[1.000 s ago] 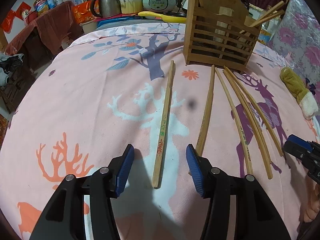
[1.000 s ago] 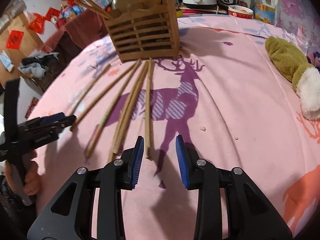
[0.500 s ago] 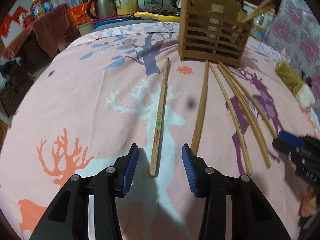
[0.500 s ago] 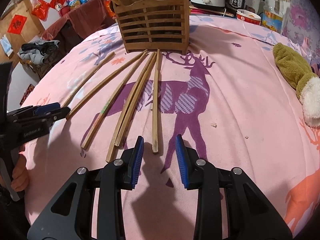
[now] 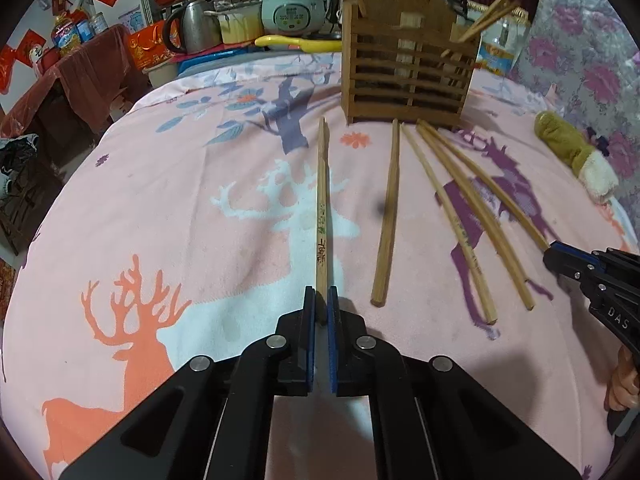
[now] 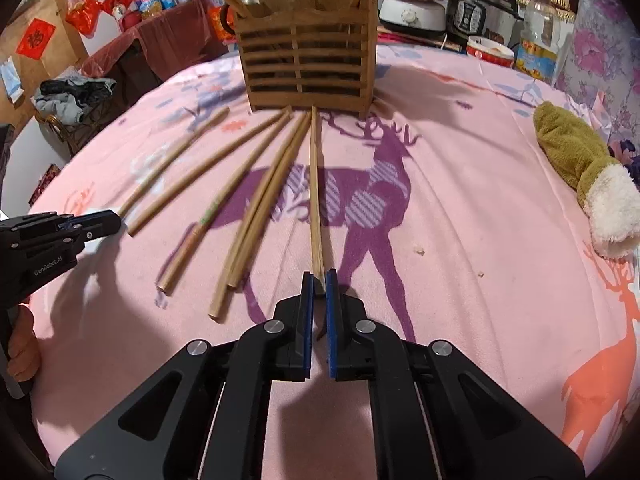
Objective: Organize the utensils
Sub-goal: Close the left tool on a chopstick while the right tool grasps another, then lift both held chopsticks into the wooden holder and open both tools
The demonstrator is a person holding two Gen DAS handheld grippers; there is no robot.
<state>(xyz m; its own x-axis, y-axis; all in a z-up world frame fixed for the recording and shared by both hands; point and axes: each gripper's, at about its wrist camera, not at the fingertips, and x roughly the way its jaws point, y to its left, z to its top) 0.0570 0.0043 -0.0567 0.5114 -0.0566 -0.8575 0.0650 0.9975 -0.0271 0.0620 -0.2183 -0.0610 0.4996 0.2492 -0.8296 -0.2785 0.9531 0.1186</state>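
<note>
Several wooden chopsticks lie fanned on a pink deer-print cloth in front of a slatted wooden holder (image 5: 408, 80) that also shows in the right wrist view (image 6: 306, 64). My left gripper (image 5: 321, 300) is shut on the near end of the leftmost chopstick (image 5: 322, 208), which lies on the cloth. My right gripper (image 6: 319, 280) is shut on the near end of the rightmost chopstick (image 6: 315, 192). The other chopsticks (image 5: 460, 216) lie between them. Each gripper shows in the other's view: the right one (image 5: 560, 258), the left one (image 6: 106, 220).
A green and white plush toy (image 6: 584, 168) lies at the right of the cloth. Behind the holder stand a rice cooker (image 5: 292, 12), a kettle (image 5: 192, 32), a pressure cooker (image 6: 476, 12) and an oil bottle (image 6: 538, 44). A red-draped table (image 5: 80, 80) stands at the left.
Both grippers moved forward and closed, each on the near end of a chopstick. The chopsticks still lie on the cloth.
</note>
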